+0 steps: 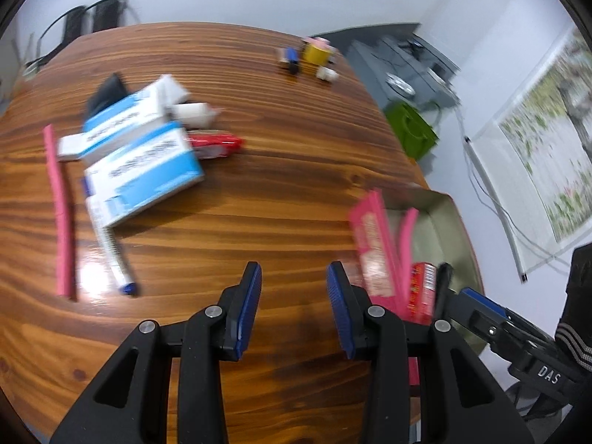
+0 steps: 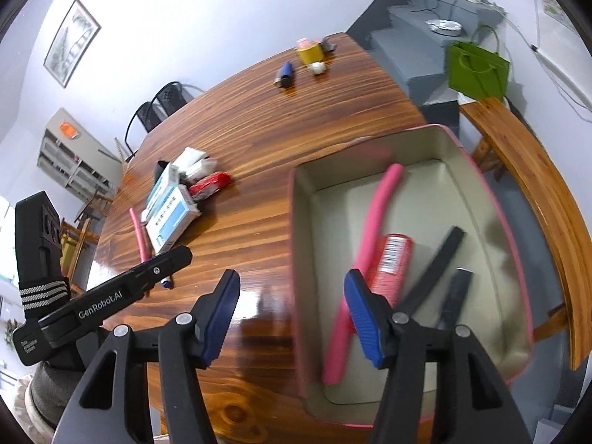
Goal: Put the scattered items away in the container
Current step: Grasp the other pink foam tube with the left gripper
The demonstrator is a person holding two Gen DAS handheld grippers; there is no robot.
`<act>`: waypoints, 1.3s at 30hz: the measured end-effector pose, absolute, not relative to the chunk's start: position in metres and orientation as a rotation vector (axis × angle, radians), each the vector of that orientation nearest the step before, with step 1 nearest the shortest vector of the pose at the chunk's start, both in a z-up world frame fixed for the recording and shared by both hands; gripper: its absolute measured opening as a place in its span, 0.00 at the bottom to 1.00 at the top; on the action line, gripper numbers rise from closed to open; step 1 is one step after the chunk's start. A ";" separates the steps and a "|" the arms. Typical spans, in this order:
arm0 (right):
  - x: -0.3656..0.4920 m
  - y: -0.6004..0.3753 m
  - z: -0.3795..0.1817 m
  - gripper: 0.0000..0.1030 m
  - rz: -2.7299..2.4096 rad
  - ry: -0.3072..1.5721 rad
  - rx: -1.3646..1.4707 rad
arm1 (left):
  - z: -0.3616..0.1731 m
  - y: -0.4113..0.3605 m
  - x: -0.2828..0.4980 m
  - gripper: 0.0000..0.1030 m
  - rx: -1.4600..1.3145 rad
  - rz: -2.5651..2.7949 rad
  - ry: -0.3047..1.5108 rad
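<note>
While the right gripper (image 2: 292,318) hangs over the near rim of the tin (image 2: 296,244), its jaws stand apart with nothing between them. A pink strip (image 2: 370,244), a red packet (image 2: 392,262) and two black strips (image 2: 436,266) lie inside the tin. The left gripper (image 1: 294,288), partly open and empty, is above bare table (image 1: 259,192). Boxes (image 1: 144,155), a marker (image 1: 114,259) and another pink strip (image 1: 61,214) lie scattered on the table to the tin's left.
</note>
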State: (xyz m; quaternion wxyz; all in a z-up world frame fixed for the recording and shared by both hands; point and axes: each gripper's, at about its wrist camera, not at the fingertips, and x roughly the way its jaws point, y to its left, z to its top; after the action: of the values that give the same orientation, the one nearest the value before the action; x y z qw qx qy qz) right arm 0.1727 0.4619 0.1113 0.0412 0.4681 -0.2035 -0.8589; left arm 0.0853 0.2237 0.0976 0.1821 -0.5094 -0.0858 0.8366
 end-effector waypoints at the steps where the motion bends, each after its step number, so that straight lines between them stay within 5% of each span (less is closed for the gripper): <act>1: 0.171 0.456 0.111 0.61 -2.623 -0.613 1.432 | 0.097 0.215 0.084 0.39 -1.447 2.377 -0.257; 17: 0.137 0.352 0.093 0.61 -2.457 -0.494 1.510 | 0.061 0.066 0.049 0.39 -1.620 2.532 -0.413; 39: 0.103 0.291 0.054 0.61 -2.421 -0.521 1.702 | 0.016 0.021 -0.033 0.39 -1.704 2.438 -0.343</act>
State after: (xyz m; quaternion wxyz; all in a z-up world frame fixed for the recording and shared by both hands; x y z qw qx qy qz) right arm 0.1030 0.2909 0.0538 0.0681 0.5651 -0.1730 -0.8038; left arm -0.0327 0.0205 0.0165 0.0736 -0.5676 -0.1142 0.8120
